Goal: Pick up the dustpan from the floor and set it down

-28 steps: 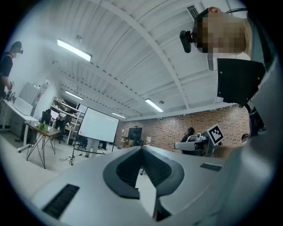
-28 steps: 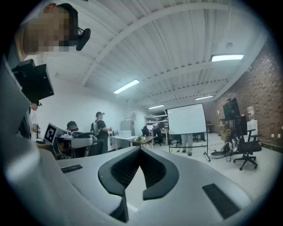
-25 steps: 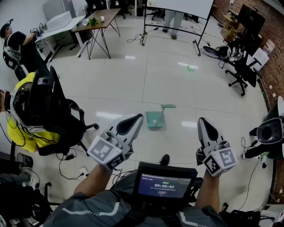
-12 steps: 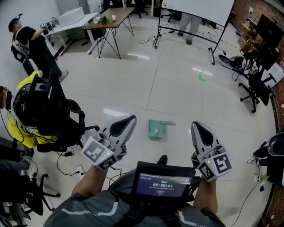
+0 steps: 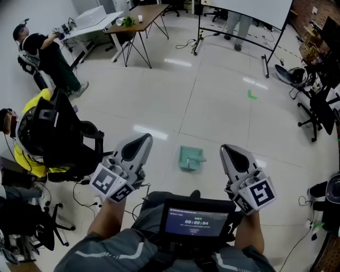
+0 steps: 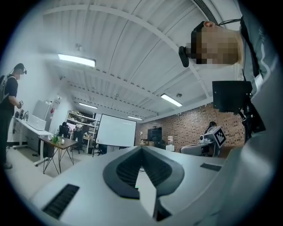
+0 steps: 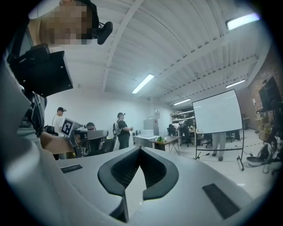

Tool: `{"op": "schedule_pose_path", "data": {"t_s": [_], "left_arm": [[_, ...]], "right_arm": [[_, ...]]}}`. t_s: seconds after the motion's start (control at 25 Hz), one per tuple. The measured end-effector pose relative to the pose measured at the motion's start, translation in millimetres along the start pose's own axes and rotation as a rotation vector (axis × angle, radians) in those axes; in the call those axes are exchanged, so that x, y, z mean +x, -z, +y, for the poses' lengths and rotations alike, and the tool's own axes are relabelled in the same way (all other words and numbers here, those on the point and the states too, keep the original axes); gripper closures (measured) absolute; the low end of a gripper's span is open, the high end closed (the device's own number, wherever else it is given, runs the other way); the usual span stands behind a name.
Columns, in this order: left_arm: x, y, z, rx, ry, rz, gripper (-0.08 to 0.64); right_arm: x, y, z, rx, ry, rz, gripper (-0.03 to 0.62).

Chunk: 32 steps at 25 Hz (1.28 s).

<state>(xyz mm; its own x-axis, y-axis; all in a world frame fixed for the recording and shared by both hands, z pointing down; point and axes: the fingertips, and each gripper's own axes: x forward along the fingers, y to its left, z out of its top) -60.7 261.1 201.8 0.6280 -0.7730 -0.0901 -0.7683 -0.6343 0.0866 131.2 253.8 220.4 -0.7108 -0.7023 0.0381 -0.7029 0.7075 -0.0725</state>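
I'm looking down on a pale, glossy tiled floor [image 5: 212,101] streaked with lamp glare, with a brick wall [image 6: 185,126] to my right and a whiteboard [image 5: 247,6] and a wooden bench [image 5: 139,13] beyond. The chest screen [image 5: 196,220] reads 00:00:04. The dustpan [image 5: 190,158], pale green with its handle pointing right, lies on the floor between my left tool [image 5: 139,141] and right tool [image 5: 229,153], both clenched on nothing.

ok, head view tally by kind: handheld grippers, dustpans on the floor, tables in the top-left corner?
Grippers: 2, the left gripper and the right gripper
Dustpans: 1, the green dustpan on the floor between them
Tables: 2, the wooden table and the white desk
Total: 5
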Motion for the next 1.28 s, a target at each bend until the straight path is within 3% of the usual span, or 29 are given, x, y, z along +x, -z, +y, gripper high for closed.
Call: {"op": "schedule_pose_path", "data": {"t_s": [0.2, 0.6, 0.96, 1.08, 1.28], "left_arm": [[30, 4, 28, -0.016, 0.048, -0.002, 0.535], [49, -3, 94, -0.01, 0.127, -0.007, 0.534], [69, 12, 107, -0.03, 0.156, 0.006, 0.534], [80, 39, 108, -0.041, 0.161, 0.046, 0.534], [111, 141, 116, -0.07, 0.168, 0.224, 0.534]], "right_arm": [[29, -2, -24, -0.015, 0.039, 0.004, 0.568], [94, -8, -17, -0.049, 0.079, -0.001, 0.568], [108, 9, -29, -0.055, 0.067, 0.042, 0.554], [115, 37, -42, -0.045, 0.038, 0.087, 0.533], [143, 125, -75, -0.03, -0.039, 0.228, 0.487]]}}
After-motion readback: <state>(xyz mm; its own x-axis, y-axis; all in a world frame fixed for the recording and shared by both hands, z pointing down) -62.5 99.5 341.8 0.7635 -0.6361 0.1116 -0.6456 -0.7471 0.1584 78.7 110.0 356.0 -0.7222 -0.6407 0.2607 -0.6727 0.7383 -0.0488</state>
